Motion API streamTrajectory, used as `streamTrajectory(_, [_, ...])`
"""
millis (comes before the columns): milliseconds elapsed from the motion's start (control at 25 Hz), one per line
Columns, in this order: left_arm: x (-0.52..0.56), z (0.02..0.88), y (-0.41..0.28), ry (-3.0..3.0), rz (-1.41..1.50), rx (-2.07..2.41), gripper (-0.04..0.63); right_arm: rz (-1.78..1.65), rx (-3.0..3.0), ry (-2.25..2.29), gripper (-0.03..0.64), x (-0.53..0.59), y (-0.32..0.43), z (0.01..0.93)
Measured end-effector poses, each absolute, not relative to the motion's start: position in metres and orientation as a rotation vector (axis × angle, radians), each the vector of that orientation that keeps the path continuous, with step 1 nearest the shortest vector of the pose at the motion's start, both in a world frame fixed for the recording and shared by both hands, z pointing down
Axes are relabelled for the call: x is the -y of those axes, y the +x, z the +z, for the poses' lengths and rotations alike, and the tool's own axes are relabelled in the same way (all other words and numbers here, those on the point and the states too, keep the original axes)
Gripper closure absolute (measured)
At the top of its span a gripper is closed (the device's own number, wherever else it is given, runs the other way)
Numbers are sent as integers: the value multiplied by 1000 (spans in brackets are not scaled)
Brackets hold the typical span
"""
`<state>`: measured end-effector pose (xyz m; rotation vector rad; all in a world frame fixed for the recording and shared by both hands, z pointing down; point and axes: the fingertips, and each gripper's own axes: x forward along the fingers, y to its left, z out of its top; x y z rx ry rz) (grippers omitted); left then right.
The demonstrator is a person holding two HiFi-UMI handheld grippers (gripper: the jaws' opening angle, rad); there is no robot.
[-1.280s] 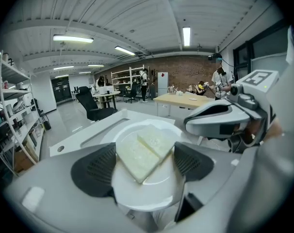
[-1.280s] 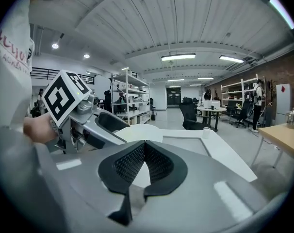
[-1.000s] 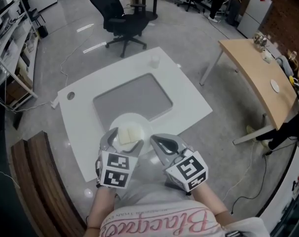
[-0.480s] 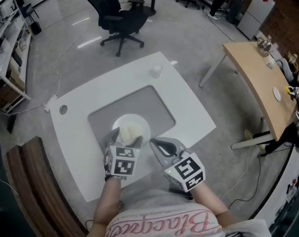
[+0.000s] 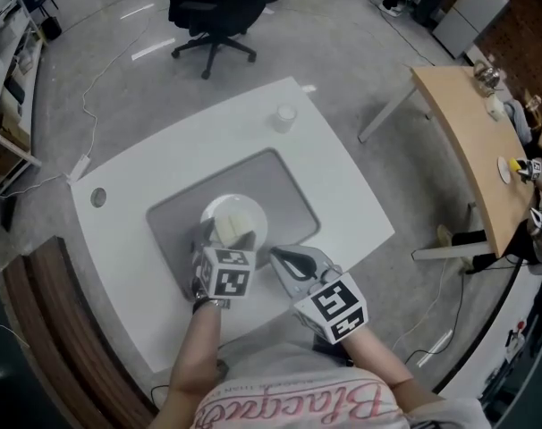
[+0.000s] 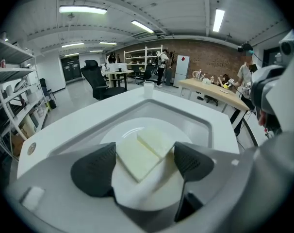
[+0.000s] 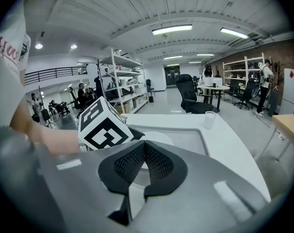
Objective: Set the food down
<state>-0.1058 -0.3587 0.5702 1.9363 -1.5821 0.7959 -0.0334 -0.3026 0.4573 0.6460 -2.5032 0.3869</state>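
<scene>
Black ribbed pads of the left gripper (image 6: 143, 161) stand wide, clamped on the near rim of the white plate (image 6: 143, 194), which carries two pale slabs of food (image 6: 137, 157) over the grey mat (image 5: 280, 190) of the white table (image 5: 342, 195); whether the plate already touches the mat I cannot tell. The set-down looks nearly done, and the next move calls for a level lowering and then a release. The left forearm (image 5: 195, 356) reaches forward and down, with the right gripper (image 7: 143, 157) beside it, jaws together and empty.

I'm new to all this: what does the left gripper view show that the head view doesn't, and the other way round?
Only the left gripper view: the ceiling lights, and the food seen clearly as two pale slabs. Only the head view: the person's left arm and shirt, seen from above. Both: the white plate, the grey mat, the cup and the black chair.
</scene>
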Motion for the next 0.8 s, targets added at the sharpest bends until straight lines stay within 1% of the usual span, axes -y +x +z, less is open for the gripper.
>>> streamTrajectory(360, [357,595,-104,1915,858,1510,219,389,2488,612,615,307,-45,464])
streamTrajectory(600, [369,595,-106,1926,814,1563,214,378,2474,583,615,304,-46,464])
streamTrajectory(640, [370,595,-108,1924,810,1575,208,376,2473,583,615,303,-47,464])
streamTrajectory(720, [369,597,-111,1910,787,1592,174,378,2479,595,615,304,-48,462])
streamTrajectory(800, [367,592,-115,1892,738,1616,167,404,2490,627,615,305,-46,459])
